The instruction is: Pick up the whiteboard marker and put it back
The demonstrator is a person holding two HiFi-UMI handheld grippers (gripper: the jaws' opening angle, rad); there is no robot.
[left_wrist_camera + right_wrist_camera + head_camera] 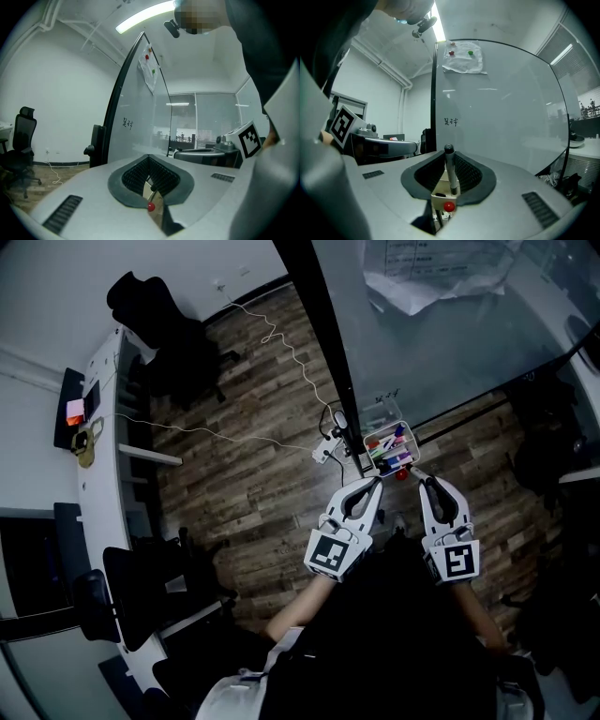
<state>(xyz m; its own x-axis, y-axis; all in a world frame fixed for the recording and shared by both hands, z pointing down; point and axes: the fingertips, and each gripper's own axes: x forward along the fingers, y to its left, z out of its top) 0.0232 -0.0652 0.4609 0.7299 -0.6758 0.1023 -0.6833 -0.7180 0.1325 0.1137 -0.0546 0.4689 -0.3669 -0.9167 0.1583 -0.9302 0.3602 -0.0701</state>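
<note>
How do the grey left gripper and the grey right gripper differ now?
The left gripper has jaws meeting at the tips; the right gripper has jaws apart. The left gripper holds nothing; the right gripper clamps an upright white whiteboard marker with a black cap. Both have black ribbed pads and point toward the glass whiteboard.

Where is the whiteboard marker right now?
In the right gripper view, the whiteboard marker stands upright, clamped between the jaws of the right gripper, with the whiteboard right behind it.

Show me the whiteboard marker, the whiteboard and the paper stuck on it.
whiteboard marker (450,173): right gripper view, white barrel.
whiteboard (506,122): right gripper view, bare surface.
paper (462,63): right gripper view, sheet's middle.
</note>
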